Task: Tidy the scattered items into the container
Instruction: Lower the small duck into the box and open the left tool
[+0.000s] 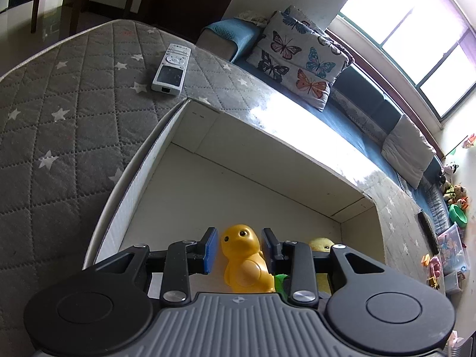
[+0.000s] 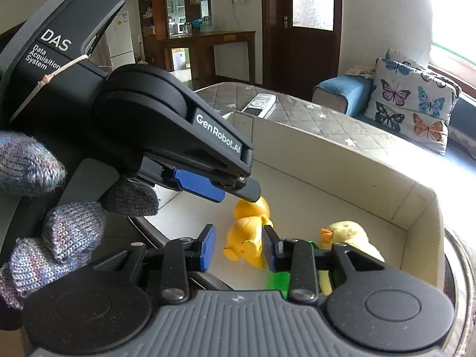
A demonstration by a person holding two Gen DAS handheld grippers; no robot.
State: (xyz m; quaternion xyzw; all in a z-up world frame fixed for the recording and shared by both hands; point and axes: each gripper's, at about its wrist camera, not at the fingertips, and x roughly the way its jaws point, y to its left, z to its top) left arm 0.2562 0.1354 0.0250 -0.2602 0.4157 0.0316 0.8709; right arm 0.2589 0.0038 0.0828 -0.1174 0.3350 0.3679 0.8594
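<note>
A white open box [image 1: 226,128] stands on a grey star-quilted mattress [image 1: 59,136]. A yellow plastic duck [image 1: 245,260] lies in the box between the fingers of my left gripper [image 1: 239,250], whose blue pads stand just off its sides; the jaws are open. The duck [image 2: 248,233] also shows in the right wrist view, under the left gripper [image 2: 235,189]. My right gripper [image 2: 238,248] is open over the box [image 2: 342,154], above the duck. A pale yellow plush chick [image 2: 349,235] and a green item [image 2: 278,279] lie in the box too. A white remote [image 1: 171,68] lies on the mattress beyond the box.
A butterfly-print pillow [image 1: 300,59] and blue sofa cushions [image 1: 372,110] run along the window side. Toys [image 1: 452,196] pile at the far right. A dark wooden door [image 2: 303,29] and shelves stand across the room. A gloved hand [image 2: 53,214] holds the left gripper.
</note>
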